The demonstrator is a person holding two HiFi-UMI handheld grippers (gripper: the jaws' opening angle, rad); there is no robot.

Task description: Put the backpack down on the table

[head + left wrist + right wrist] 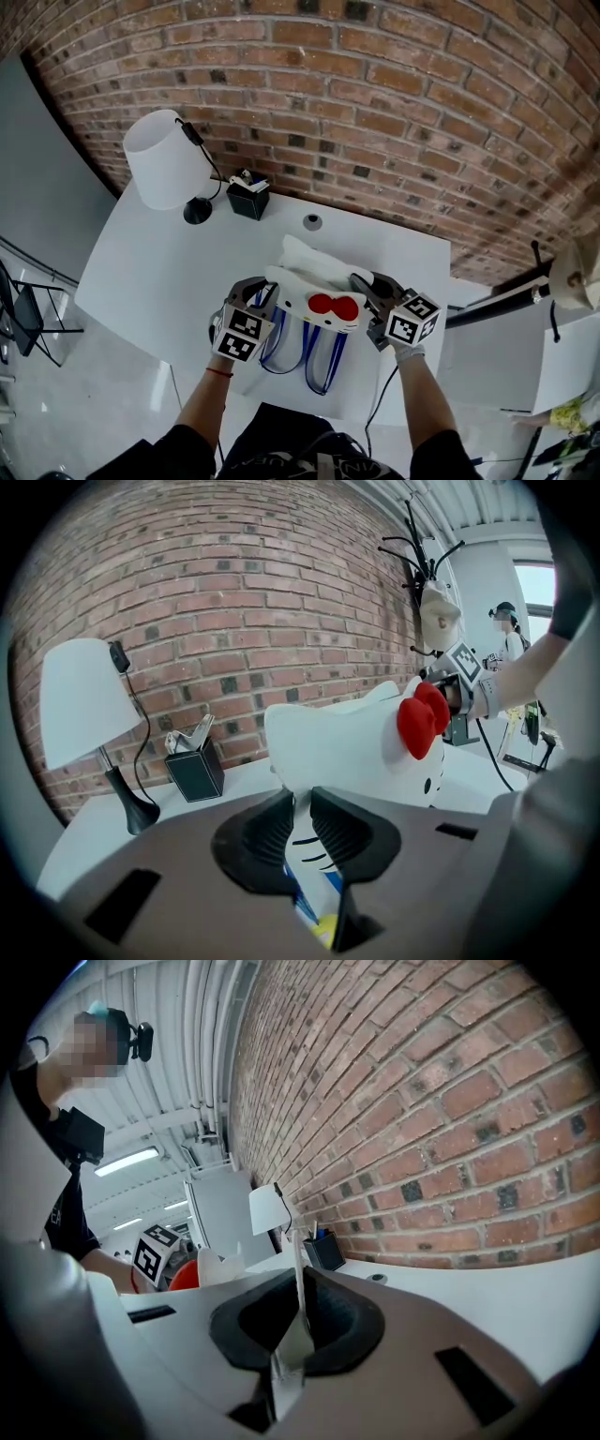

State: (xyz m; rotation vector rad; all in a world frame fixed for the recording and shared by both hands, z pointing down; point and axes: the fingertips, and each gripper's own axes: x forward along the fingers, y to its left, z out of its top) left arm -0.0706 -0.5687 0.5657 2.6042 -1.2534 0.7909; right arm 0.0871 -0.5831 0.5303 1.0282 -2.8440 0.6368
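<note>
A white cat-face backpack (309,274) with a red bow (335,307) hangs between my two grippers, above the near part of the white table (150,272). Its blue straps (319,361) dangle toward the front edge. My left gripper (267,298) is shut on the bag's left edge; in the left gripper view the pads pinch white fabric of the backpack (347,738) at the left gripper (302,803). On the bag's other side my right gripper (373,295) is shut as well. The right gripper view shows a thin white edge of the bag (298,1260) clamped in the right gripper (300,1288).
A white-shaded lamp (166,159) stands at the table's back left, beside a black pen holder (247,197). A small round grey object (312,222) lies near the brick wall. A coat stand (572,272) is off to the right and a chair (23,319) to the left.
</note>
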